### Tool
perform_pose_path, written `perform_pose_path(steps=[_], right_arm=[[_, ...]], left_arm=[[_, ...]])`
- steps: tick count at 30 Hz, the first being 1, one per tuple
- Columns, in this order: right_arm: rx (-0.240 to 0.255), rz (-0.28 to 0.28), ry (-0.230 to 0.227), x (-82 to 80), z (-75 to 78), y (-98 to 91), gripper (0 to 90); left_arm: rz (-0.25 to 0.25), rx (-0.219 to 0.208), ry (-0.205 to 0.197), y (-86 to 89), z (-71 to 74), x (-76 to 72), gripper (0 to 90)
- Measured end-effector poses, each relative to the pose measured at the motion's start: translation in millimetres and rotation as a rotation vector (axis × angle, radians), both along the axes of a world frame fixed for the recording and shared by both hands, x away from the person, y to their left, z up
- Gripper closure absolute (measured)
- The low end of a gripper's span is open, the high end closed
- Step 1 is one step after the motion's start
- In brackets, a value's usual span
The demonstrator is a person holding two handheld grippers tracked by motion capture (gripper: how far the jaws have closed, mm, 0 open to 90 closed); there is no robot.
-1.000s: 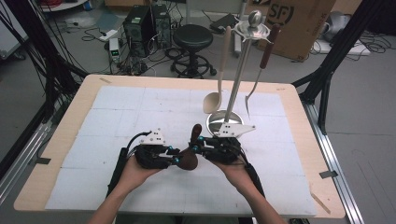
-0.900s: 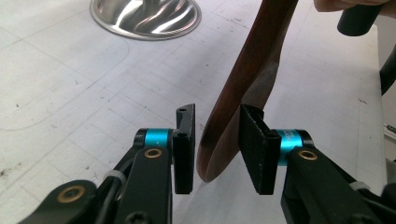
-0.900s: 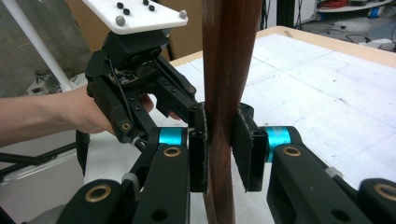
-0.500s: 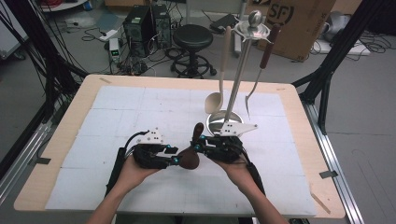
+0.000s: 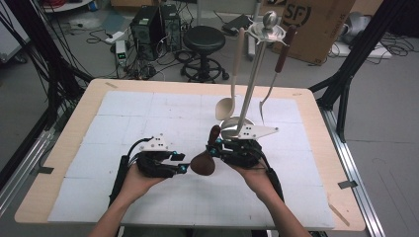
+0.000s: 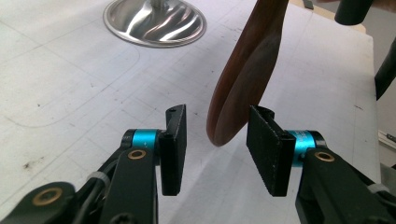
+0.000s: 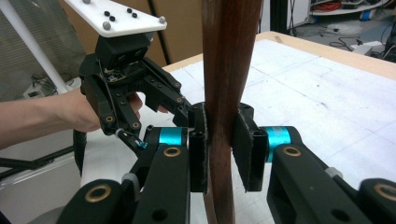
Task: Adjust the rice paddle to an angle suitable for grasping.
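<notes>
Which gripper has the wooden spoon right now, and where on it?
The right gripper clamps the wooden spoon on its handle. The left gripper has just been opening; its pads flank the bowl without pressing.

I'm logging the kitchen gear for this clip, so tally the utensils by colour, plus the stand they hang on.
Dark brown wooden spoon, gripped by the right gripper: 1
Pale beige spoon, hanging on the stand: 1
Metal fork with dark brown handle, hanging on the stand: 1
Silver utensil stand: 1
Total: 4
</notes>
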State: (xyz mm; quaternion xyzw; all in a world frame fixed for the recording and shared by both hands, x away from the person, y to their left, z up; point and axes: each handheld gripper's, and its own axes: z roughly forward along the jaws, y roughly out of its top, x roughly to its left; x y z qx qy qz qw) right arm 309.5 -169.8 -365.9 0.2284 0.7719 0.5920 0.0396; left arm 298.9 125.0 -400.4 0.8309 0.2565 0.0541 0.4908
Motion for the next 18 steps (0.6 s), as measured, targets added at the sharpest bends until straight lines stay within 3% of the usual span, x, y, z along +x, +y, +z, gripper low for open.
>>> perform_pose_path(steps=[11, 18], right_arm=[[0.007, -0.027, -0.001, 6.0, 6.7, -12.8, 77.1], [0.017, -0.045, -0.027, 10.5, 23.0, -24.6, 77.1]], left_arm=[[0.02, 0.002, -0.004, 8.2, 1.8, 2.6, 54.0], [0.052, 0.01, -0.01, 14.3, 4.5, 3.4, 48.3]])
